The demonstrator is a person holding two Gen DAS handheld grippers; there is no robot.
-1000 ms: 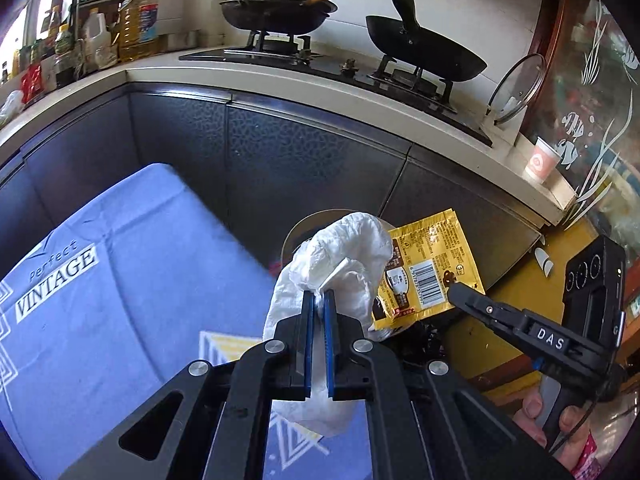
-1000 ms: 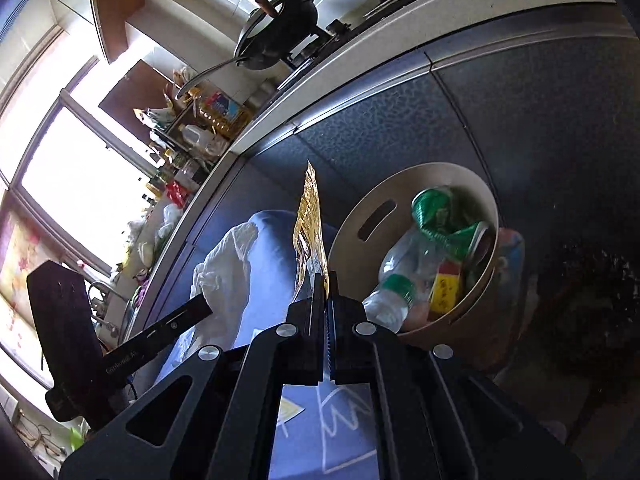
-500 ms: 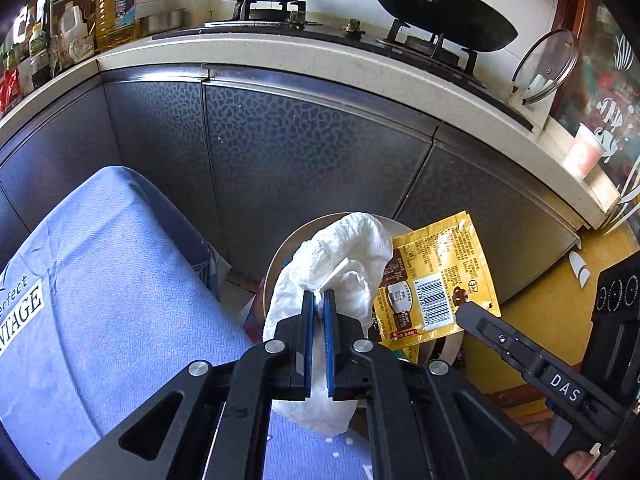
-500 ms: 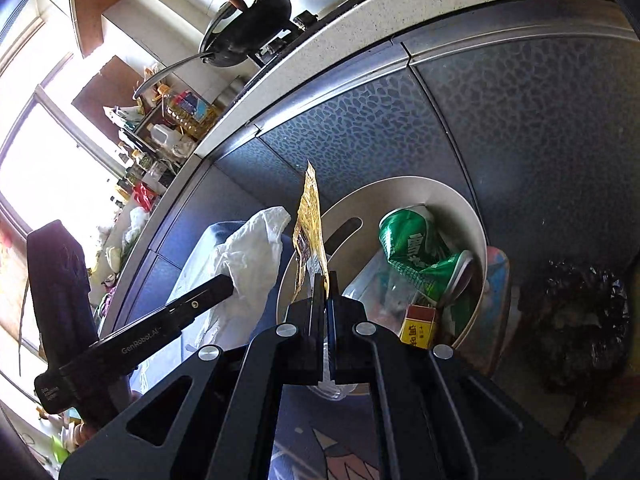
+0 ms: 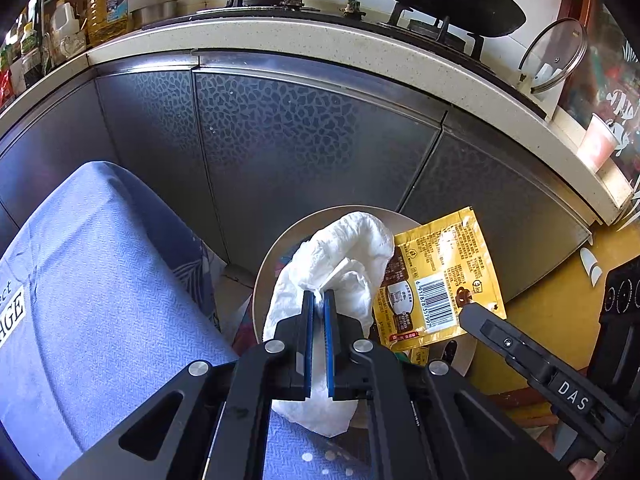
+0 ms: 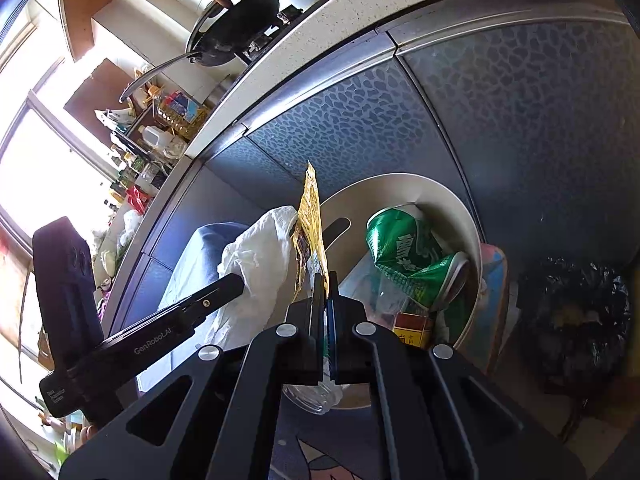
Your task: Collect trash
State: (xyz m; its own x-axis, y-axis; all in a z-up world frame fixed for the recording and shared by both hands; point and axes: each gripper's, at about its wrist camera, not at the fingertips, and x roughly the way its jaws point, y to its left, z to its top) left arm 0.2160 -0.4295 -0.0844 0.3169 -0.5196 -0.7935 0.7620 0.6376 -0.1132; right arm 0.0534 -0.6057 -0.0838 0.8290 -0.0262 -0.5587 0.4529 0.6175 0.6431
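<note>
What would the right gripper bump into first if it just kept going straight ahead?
Probably the trash in the round bin: the right gripper, shut on the yellow wrapper, points at the crushed green can inside. Depth is hard to judge.

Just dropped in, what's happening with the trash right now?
Both tongs are carrying trash to the bin. The left tongs are shut on a white tissue, the right tongs on a yellow wrapper. Both pieces hang over the bin's rim, not yet dropped. Inside the bin lie a crushed green can, a clear bottle and a small carton.
</note>
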